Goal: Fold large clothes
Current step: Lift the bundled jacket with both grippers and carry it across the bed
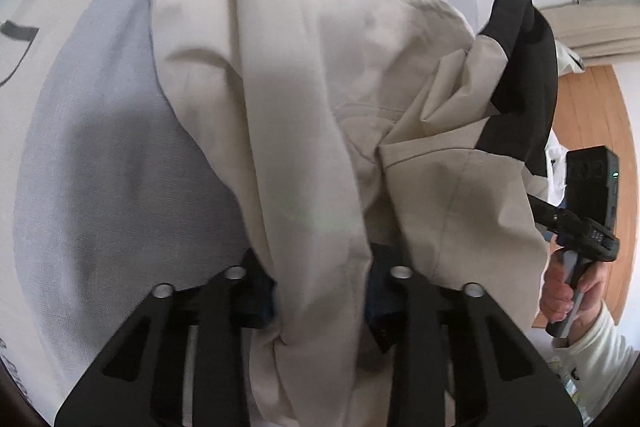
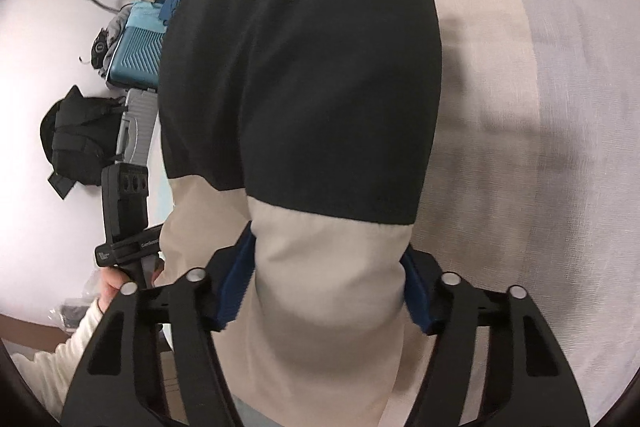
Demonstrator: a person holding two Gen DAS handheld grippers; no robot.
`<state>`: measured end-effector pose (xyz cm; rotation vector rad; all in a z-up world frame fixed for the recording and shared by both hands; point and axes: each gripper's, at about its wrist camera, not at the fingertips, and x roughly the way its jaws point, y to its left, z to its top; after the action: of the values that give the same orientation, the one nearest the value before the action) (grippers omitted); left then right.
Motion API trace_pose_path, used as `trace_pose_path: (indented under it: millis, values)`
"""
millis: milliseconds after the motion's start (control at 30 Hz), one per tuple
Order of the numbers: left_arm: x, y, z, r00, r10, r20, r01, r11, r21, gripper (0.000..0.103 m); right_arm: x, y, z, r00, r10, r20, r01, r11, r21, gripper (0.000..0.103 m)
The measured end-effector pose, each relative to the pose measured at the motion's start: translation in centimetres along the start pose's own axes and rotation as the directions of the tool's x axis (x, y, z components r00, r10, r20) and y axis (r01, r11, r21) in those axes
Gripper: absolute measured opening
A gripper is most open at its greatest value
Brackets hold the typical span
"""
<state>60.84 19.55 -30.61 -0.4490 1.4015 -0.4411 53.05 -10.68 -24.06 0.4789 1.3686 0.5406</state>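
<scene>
the left hand-held gripper (image 1: 320, 307) is clenched on a bunched fold of the jacket (image 1: 304, 87), a cream garment with black panels. the cloth runs down between its two black fingers (image 1: 224, 311) and fills the gap, with the blue pads pressed against it on both sides. from there the jacket hangs forward over the bed (image 1: 80, 155), which has a pale grey-white sheet, and throws a shadow on it to the left. one black panel of the jacket sticks up at the right of this view.

the right hand-held gripper (image 2: 324, 291) is grasping another part of the jacket (image 2: 320, 247), a thick cream roll that sits between its blue pads (image 2: 236, 283), both touching the cloth. above the grip a broad black panel of the garment covers the middle of the right wrist view, with the sheet beyond it on the right.

each camera catches the other tool. in the left wrist view the right hand (image 1: 564, 291) grips a handle at the right edge, with a white sleeve (image 1: 600, 351) below it and a wooden floor (image 1: 592, 115) behind. in the right wrist view the left hand (image 2: 120, 279) holds its handle at the left edge. further left are a black bag (image 2: 80, 135) and a teal case (image 2: 138, 57) against a white wall.
</scene>
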Motion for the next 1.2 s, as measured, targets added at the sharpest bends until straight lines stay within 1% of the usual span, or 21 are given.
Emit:
trace_pose_path:
  millis: [33, 133, 300, 400, 500, 667, 833, 900, 933, 1000, 1100, 1133, 1167, 1200]
  values:
    - [-0.1, -0.1, 0.0, 1.000, 0.004, 0.006, -0.004, 1.000, 0.008, 0.018, -0.1, 0.3, -0.1, 1.000, -0.006, 0.007, 0.006, 1.000, -0.012, 0.056]
    - [-0.5, -0.9, -0.3, 0.999, 0.041, 0.020, -0.042, 0.998, 0.046, 0.013, -0.3, 1.4, -0.2, 0.999, -0.023, 0.028, 0.024, 0.999, -0.043, 0.051]
    - [-0.9, -3.0, -0.8, 0.993, 0.096, 0.062, -0.102, 0.989, 0.108, 0.009, -1.3, 3.2, -0.7, 0.997, -0.029, 0.069, 0.037, 0.993, -0.112, 0.046]
    - [-1.8, -4.6, -0.9, 0.992, 0.093, 0.090, -0.103, 0.988, 0.119, 0.008, -1.9, 3.9, -0.8, 0.996, -0.016, 0.086, 0.028, 0.990, -0.139, 0.044]
    - [-3.6, -4.9, -1.2, 0.990, 0.089, 0.112, -0.104, 0.986, 0.133, 0.008, -2.6, 5.2, -0.8, 0.995, -0.003, 0.101, 0.020, 0.985, -0.170, 0.043]
    - [-5.2, -6.4, -1.8, 0.986, 0.081, 0.144, -0.101, 0.986, 0.135, 0.007, -3.9, 6.7, -0.8, 0.994, 0.016, 0.112, 0.010, 0.973, -0.230, 0.041]
    - [-7.5, -7.0, -2.9, 0.979, 0.067, 0.190, -0.092, 0.988, 0.123, 0.007, -5.3, 9.9, -0.7, 0.991, 0.023, 0.129, 0.016, 0.956, -0.294, 0.040]
    - [-8.8, -7.2, -3.6, 0.974, 0.065, 0.219, -0.091, 0.990, 0.111, 0.007, -5.9, 11.3, -0.6, 0.991, 0.026, 0.131, 0.018, 0.946, -0.323, 0.039]
    - [-10.1, -6.2, -4.1, 0.972, 0.061, 0.228, -0.087, 0.990, 0.107, 0.007, -6.2, 12.1, -0.5, 0.991, 0.025, 0.132, 0.021, 0.941, -0.339, 0.039]
    - [-11.5, -6.1, -5.1, 0.964, 0.061, 0.260, -0.088, 0.992, 0.094, 0.007, -6.7, 14.0, -0.3, 0.990, 0.032, 0.134, 0.020, 0.930, -0.368, 0.039]
    - [-14.9, -5.9, -6.7, 0.945, 0.064, 0.319, -0.089, 0.994, 0.063, 0.007, -7.5, 17.1, -0.3, 0.990, 0.043, 0.132, 0.016, 0.907, -0.420, 0.039]
    - [-16.4, -5.5, -7.7, 0.940, 0.066, 0.335, -0.090, 0.994, 0.057, 0.007, -7.7, 18.1, -0.3, 0.990, 0.051, 0.130, 0.011, 0.899, -0.438, 0.039]
    - [-18.3, -5.3, -8.6, 0.930, 0.073, 0.361, -0.095, 0.995, 0.042, 0.007, -7.9, 19.3, -0.3, 0.990, 0.058, 0.130, 0.008, 0.890, -0.456, 0.039]
    - [-19.5, -5.1, -9.1, 0.924, 0.081, 0.374, -0.099, 0.995, 0.031, 0.007, -8.1, 20.9, -0.4, 0.989, 0.071, 0.127, -0.002, 0.878, -0.478, 0.039]
